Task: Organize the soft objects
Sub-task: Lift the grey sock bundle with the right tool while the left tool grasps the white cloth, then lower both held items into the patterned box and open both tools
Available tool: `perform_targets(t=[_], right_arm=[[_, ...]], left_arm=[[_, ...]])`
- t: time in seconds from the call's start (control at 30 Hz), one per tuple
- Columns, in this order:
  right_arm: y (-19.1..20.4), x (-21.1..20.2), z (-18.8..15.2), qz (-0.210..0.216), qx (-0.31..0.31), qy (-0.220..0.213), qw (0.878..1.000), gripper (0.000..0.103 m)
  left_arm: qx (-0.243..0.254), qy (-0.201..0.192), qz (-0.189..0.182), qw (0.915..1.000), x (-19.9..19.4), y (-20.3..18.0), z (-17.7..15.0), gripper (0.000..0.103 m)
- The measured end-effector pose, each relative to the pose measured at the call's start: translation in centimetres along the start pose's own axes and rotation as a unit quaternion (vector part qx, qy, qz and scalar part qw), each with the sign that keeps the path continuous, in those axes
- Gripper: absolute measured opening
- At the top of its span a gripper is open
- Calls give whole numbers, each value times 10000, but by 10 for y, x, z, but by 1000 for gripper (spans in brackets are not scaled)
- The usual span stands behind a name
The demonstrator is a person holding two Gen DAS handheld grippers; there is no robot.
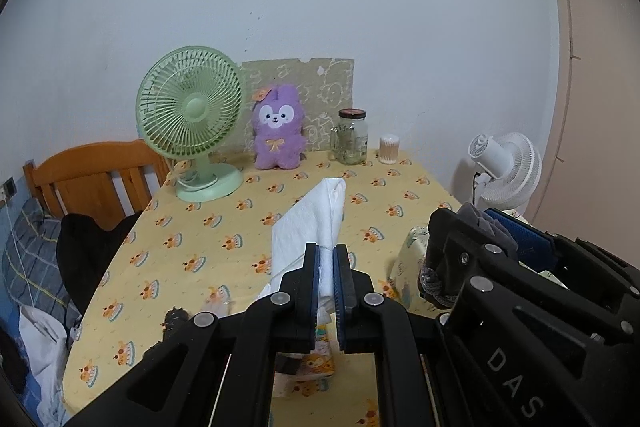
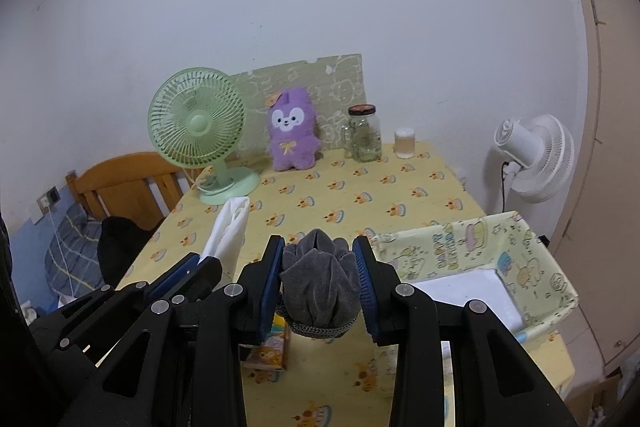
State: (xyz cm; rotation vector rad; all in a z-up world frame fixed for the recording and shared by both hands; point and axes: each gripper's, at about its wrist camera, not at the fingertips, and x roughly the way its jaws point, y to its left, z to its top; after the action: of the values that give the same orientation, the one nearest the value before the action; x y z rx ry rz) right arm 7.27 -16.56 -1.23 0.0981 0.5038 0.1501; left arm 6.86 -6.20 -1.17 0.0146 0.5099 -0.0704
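Carrying step: left tool (image 1: 327,269) clamps the white cloth (image 1: 308,223), right tool (image 2: 319,269) clamps the grey sock bundle (image 2: 318,283). Next, judging by layout: lower both into the fabric bin (image 2: 532,251) at 3 o'clock.

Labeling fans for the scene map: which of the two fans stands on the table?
The green fan, left of the purple plush, stands on the yellow tablecloth. The white fan stands off the table's right edge, facing away.

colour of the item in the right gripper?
Dark grey fabric bundle, clearest in the right wrist view.
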Motion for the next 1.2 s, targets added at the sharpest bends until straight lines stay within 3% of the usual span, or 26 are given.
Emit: perform_targets(t=[0.83, 1.2], right_arm=[[-73, -5, 19, -533, -97, -199, 9983, 39], [-106, 6, 17, -809, -102, -95, 9966, 38]], left_arm=[[420, -165, -523, 9976, 20, -74, 20, 4], [594, 45, -909, 9941, 41, -105, 17, 4]])
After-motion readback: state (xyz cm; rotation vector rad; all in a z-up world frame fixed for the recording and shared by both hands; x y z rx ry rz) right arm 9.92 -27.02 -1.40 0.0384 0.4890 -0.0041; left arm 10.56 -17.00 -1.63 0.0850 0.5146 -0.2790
